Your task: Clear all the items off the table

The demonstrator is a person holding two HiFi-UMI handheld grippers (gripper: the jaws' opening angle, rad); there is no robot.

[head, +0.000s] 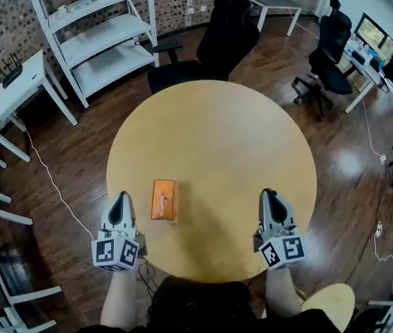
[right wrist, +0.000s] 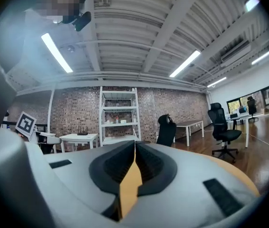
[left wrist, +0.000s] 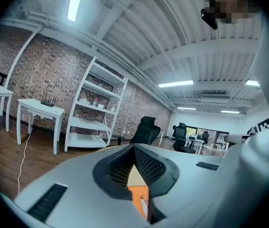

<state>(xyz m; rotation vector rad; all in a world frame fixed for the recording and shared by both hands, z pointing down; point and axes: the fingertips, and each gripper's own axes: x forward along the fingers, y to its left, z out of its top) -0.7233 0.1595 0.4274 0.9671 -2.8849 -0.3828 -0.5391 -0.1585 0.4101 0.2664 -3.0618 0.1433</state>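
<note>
I held left gripper (head: 120,198) and right gripper (head: 270,194) shut, empty, lower frame. Orange box (head: 164,200) wasn't yet off the surface (head: 217,123). I judged left needed opening, then a grab.

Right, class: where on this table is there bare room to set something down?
The round table is bare across its far half toward the black chair, and between the orange packet and the right gripper. Tightest: near left edge, where the packet lies beside the left gripper.
</note>
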